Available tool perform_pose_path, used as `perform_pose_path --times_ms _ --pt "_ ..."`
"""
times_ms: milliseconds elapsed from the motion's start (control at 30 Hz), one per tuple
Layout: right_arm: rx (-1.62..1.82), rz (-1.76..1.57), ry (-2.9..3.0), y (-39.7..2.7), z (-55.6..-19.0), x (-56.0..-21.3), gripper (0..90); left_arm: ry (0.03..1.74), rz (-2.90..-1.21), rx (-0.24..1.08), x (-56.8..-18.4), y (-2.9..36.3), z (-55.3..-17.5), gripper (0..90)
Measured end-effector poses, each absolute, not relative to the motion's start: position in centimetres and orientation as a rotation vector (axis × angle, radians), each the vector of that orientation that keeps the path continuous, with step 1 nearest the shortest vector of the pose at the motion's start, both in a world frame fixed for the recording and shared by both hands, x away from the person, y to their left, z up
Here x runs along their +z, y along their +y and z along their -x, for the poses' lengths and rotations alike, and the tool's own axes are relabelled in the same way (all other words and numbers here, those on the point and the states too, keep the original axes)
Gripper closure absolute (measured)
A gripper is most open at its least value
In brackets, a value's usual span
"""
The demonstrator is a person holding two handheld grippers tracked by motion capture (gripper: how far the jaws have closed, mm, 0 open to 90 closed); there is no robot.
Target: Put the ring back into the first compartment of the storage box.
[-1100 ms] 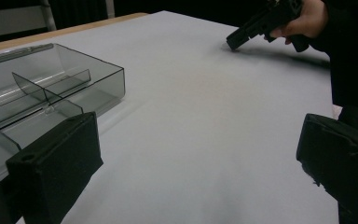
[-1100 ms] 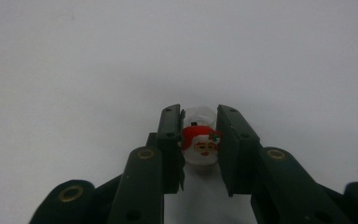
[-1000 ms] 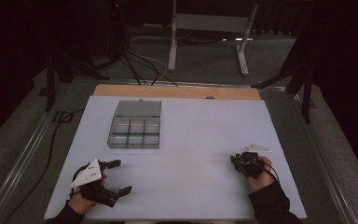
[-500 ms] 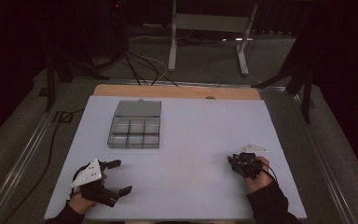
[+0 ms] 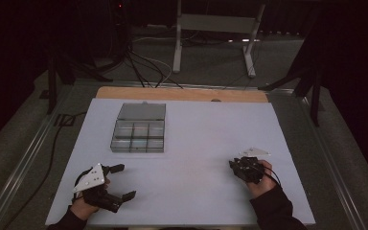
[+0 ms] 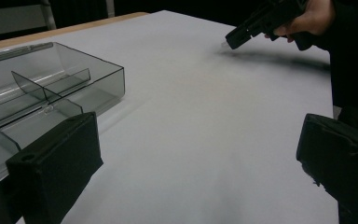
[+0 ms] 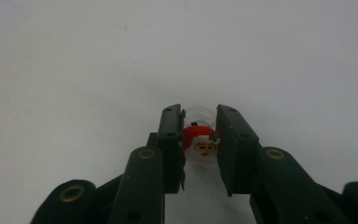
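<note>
White table (image 5: 196, 143) holds a clear box (image 5: 139, 129) far from the right gripper (image 7: 200, 147) pinching a Santa bead (image 7: 200, 142); left gripper (image 5: 120, 182) gapes wide.

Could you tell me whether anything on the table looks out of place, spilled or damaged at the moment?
Nothing stands out. The clear compartment box sits square on the white table with its lid open and looks empty. The right gripper is shut on a small Santa-face bead, and the left gripper is open.
</note>
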State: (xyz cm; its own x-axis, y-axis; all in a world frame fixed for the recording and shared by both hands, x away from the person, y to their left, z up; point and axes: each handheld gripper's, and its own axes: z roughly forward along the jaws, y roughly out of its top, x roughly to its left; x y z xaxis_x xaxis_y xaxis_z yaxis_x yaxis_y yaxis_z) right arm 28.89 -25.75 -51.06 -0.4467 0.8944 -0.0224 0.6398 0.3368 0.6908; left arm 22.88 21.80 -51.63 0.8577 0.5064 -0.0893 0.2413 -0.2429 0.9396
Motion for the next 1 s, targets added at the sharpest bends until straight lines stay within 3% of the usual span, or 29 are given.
perform_pose_path --times_ms 1000 --pt "0.919 -1.202 2.332 -21.1 -29.2 -50.4 71.9 0.562 -1.835 0.274 -51.6 21.8 -22.8 0.5"
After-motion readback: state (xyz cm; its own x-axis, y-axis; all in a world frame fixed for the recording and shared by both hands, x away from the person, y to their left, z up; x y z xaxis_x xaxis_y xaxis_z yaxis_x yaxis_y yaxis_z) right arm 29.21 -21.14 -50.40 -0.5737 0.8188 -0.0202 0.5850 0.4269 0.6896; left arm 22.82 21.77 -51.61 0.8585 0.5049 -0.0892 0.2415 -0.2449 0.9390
